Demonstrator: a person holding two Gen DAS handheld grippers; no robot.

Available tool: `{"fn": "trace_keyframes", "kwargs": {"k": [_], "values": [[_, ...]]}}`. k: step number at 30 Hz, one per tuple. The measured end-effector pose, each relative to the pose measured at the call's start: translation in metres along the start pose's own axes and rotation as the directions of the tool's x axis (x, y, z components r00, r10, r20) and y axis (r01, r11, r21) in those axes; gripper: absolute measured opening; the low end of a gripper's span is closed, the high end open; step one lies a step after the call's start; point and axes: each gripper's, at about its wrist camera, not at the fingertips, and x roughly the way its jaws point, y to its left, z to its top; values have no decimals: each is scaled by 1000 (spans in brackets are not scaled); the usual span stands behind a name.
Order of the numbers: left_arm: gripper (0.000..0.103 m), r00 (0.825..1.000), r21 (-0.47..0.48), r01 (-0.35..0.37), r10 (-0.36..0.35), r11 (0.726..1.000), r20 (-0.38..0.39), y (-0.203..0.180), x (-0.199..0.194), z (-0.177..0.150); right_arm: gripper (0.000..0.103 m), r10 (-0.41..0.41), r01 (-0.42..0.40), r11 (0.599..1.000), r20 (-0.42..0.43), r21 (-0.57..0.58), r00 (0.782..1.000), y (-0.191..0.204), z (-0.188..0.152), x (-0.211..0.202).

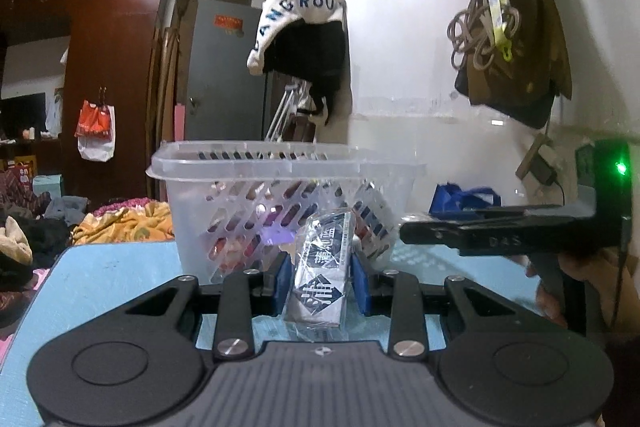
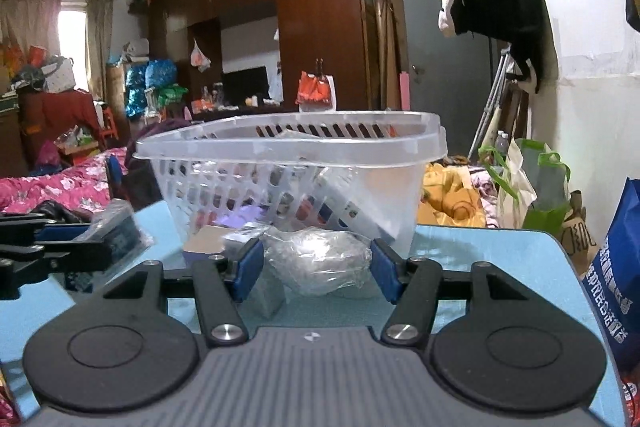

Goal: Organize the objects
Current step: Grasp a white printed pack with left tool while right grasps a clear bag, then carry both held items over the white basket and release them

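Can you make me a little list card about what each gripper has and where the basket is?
Left gripper: around a black-and-white wrapped packet, pads at its sides
Right gripper: open around a clear crinkly plastic bag
Basket: clear slotted plastic basket, just behind both, some items inside
Surface: light blue table

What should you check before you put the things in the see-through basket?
1. Left gripper has its wrapped packet between the blue pads: ok, though I cannot tell how tight the squeeze is.
2. Right gripper has the clear plastic bag between its pads: ok, but a firm hold, cannot tell.
3. Basket stands upright on the blue table with its top open: ok.
4. Room left inside the basket: cannot tell, some items already lie in it.
5. Both grippers are above the basket rim: not ok, they sit lower than it.
6. The two grippers are apart, not bumping: ok.
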Motion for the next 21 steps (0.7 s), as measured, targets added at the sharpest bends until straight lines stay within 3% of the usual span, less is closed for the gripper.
{"fn": "trace_keyframes", "kwargs": {"k": [12, 17, 21], "values": [[36, 989, -20, 31, -28, 999, 143, 5, -27, 13, 62, 56, -58, 998, 138, 12, 989, 13, 9, -39], [37, 987, -30, 25, -20, 999, 162, 12, -8, 65, 62, 33, -23, 998, 177, -59, 984, 22, 54, -27], [37, 996, -37, -42, 45, 998, 79, 22, 44, 117, 62, -44, 61, 993, 167, -103, 985, 21, 97, 10]]}}
